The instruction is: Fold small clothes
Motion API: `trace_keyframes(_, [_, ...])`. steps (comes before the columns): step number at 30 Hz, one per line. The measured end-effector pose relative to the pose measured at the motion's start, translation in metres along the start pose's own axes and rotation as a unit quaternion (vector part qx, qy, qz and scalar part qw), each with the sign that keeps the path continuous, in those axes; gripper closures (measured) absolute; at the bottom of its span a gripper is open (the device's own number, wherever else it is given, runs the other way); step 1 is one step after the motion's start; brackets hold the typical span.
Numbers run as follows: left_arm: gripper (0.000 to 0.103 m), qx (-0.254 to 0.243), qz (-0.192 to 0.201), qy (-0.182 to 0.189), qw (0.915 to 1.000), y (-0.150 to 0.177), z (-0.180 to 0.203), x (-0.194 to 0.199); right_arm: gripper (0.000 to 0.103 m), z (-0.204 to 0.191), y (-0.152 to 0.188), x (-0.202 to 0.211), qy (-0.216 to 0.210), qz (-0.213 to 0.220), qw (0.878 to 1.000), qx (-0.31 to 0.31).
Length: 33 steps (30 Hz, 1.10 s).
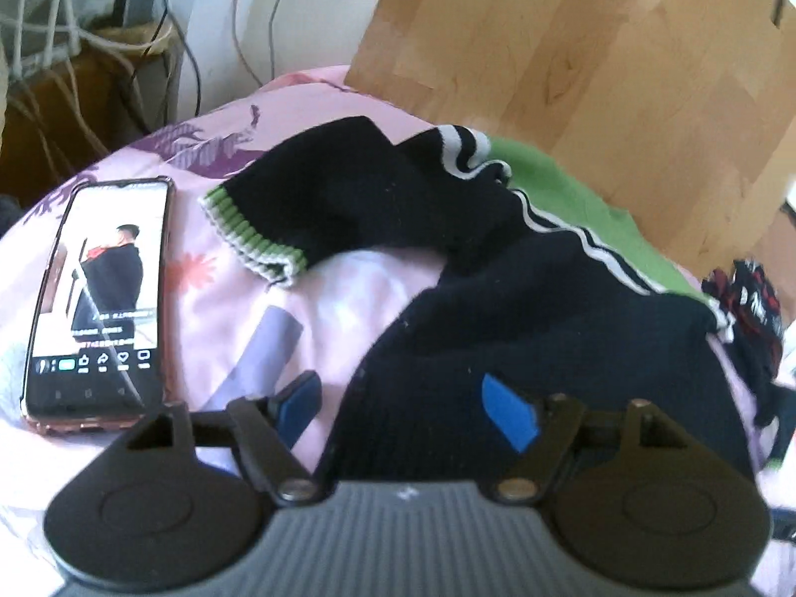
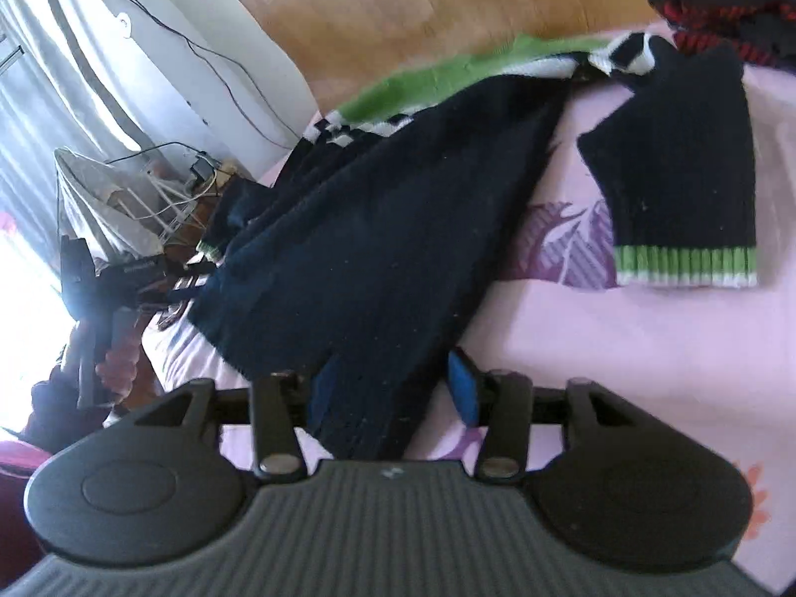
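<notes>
A small dark navy sweater (image 1: pixel 497 323) with green and white trim lies crumpled on the pink flowered bedsheet (image 1: pixel 373 288). One sleeve (image 1: pixel 323 189) with a green-striped cuff stretches left. My left gripper (image 1: pixel 403 405) is open just above the hem: its right blue pad is over the knit, its left one over the sheet. In the right wrist view the sweater's body (image 2: pixel 373 224) runs down to my right gripper (image 2: pixel 393 388), which is open with a hem corner lying between its pads. The other sleeve (image 2: pixel 686 164) lies flat to the right.
A phone (image 1: pixel 99 298) with a lit screen lies on the sheet left of the sweater. A red, black and white garment (image 2: pixel 731 0) is bunched at the bed's far edge. Beyond the bed are wooden boards (image 1: pixel 597 49) and a tangle of cables and clutter (image 2: pixel 124 199).
</notes>
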State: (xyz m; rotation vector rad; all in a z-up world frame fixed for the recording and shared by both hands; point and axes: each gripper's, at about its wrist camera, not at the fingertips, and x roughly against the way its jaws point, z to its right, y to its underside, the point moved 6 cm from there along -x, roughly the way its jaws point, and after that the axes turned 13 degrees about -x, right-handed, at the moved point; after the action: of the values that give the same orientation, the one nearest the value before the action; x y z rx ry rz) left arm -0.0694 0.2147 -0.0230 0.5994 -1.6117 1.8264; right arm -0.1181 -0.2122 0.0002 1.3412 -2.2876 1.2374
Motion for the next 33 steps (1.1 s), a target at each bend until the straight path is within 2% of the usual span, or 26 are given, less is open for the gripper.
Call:
trace_keyframes(1, [0.047, -0.009, 0.002, -0.010, 0.9999, 0.000, 0.004, 0.000, 0.054, -0.003, 0.001, -0.002, 0.002, 0.004, 1.000, 0.005])
trace_keyframes(2, [0.075, -0.019, -0.002, -0.009, 0.9998, 0.001, 0.008, -0.002, 0.079, -0.006, 0.003, -0.004, 0.005, 0.007, 1.000, 0.010])
trace_keyframes(3, [0.087, -0.023, -0.010, 0.000, 0.9997, 0.004, 0.009, -0.001, 0.093, -0.005, 0.003, -0.007, 0.018, 0.014, 1.000, 0.014])
trace_keyframes(4, [0.091, -0.015, -0.020, 0.017, 0.9995, 0.003, 0.011, -0.001, 0.094, -0.003, 0.002, -0.010, 0.027, 0.017, 0.999, 0.014])
trace_keyframes(7, [0.092, -0.010, -0.022, 0.044, 0.9987, 0.003, 0.020, 0.017, 0.094, -0.006, -0.003, 0.010, 0.020, 0.044, 0.999, 0.017])
trace_keyframes(9, [0.092, -0.033, -0.005, 0.075, 0.9966, 0.003, 0.036, 0.043, 0.095, -0.013, -0.011, 0.033, 0.019, 0.071, 0.997, 0.032])
trace_keyframes(11, [0.092, -0.056, 0.000, 0.086, 0.9947, 0.006, 0.049, 0.062, 0.095, -0.013, -0.018, 0.061, 0.019, 0.083, 0.996, 0.034])
trace_keyframes(13, [0.092, -0.070, -0.004, 0.094, 0.9930, 0.013, 0.058, 0.073, 0.095, -0.010, -0.016, 0.086, 0.023, 0.079, 0.996, 0.044])
trace_keyframes(15, [0.090, -0.077, -0.020, 0.090, 0.9928, 0.024, 0.061, 0.071, 0.094, -0.008, -0.007, 0.099, 0.018, 0.058, 0.997, 0.052])
trace_keyframes(16, [0.085, -0.079, -0.031, 0.079, 0.9933, 0.031, 0.059, 0.065, 0.094, -0.005, 0.000, 0.100, 0.018, 0.039, 0.998, 0.054])
trace_keyframes(18, [0.084, -0.068, -0.051, 0.059, 0.9946, 0.040, 0.050, 0.052, 0.093, 0.007, 0.013, 0.086, 0.038, -0.013, 0.998, 0.054])
trace_keyframes(20, [0.084, -0.044, -0.049, 0.053, 0.9964, 0.042, 0.035, 0.049, 0.091, 0.018, 0.014, 0.075, 0.070, -0.035, 0.995, 0.060])
trace_keyframes(22, [0.081, -0.027, -0.017, 0.050, 0.9982, 0.035, 0.024, 0.058, 0.090, 0.026, -0.003, 0.074, 0.099, -0.015, 0.993, 0.060])
trace_keyframes(23, [0.074, -0.024, -0.002, 0.046, 0.9987, 0.032, 0.020, 0.063, 0.090, 0.026, -0.014, 0.077, 0.103, 0.001, 0.993, 0.056])
trace_keyframes(25, [0.068, -0.021, 0.026, 0.038, 0.9987, 0.026, 0.012, 0.071, 0.090, 0.019, -0.038, 0.081, 0.099, 0.036, 0.993, 0.059])
trace_keyframes(28, [0.068, -0.017, 0.042, 0.035, 0.9984, 0.027, 0.003, 0.078, 0.090, -0.007, -0.069, 0.067, 0.090, 0.068, 0.988, 0.101])
trace_keyframes(31, [0.068, -0.005, 0.051, 0.034, 0.9981, 0.036, -0.009, 0.083, 0.090, -0.051, -0.091, 0.021, 0.058, 0.055, 0.984, 0.157])
trace_keyframes(33, [0.068, 0.006, 0.058, 0.029, 0.9979, 0.043, -0.018, 0.087, 0.083, -0.091, -0.094, -0.022, 0.032, 0.038, 0.976, 0.213])
